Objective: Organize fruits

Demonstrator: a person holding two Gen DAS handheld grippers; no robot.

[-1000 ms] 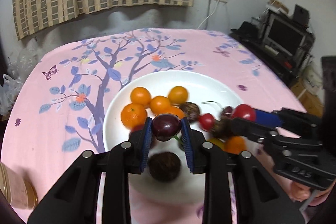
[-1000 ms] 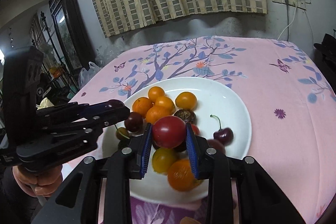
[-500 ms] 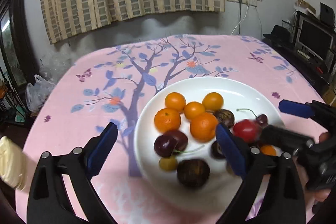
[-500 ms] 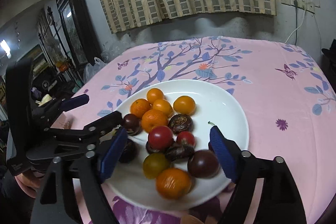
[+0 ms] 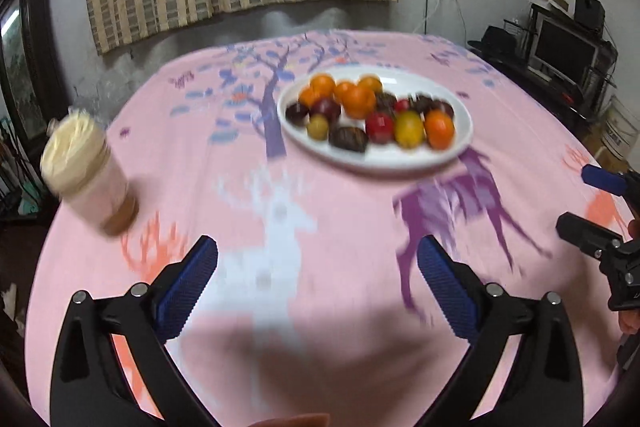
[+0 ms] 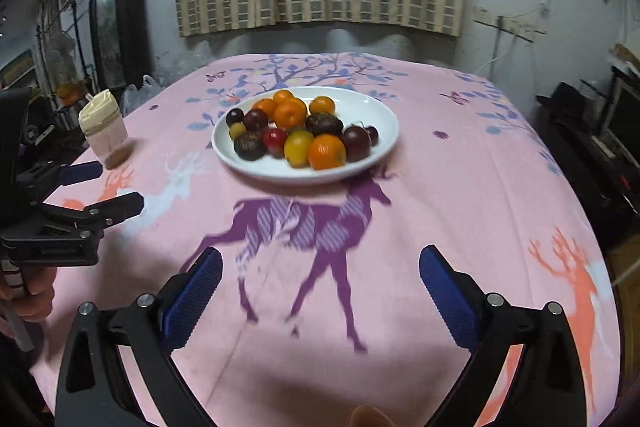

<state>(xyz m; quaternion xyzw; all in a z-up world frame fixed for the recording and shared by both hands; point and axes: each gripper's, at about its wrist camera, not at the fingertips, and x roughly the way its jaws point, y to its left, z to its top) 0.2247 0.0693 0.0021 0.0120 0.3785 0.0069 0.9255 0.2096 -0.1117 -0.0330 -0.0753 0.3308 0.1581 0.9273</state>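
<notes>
Fruits (image 6: 298, 131) on plate (image 6: 384, 143) mid-table; jar (image 6: 105, 131) well left.

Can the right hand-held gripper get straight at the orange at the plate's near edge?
Probably yes: the right hand-held gripper is open and empty, only bare cloth lies before the orange, though neighbouring fruit crowds its sides.

blur: fruits (image 5: 372, 115) smeared, perhaps tomatoes | jar (image 5: 86, 171) smeared

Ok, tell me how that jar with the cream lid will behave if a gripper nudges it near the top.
The jar stands tall and narrow on the soft pink tablecloth, so a high nudge would probably tip it rather than slide it. Its round body suggests it would then roll. It looks full, so likely fairly heavy.
</notes>
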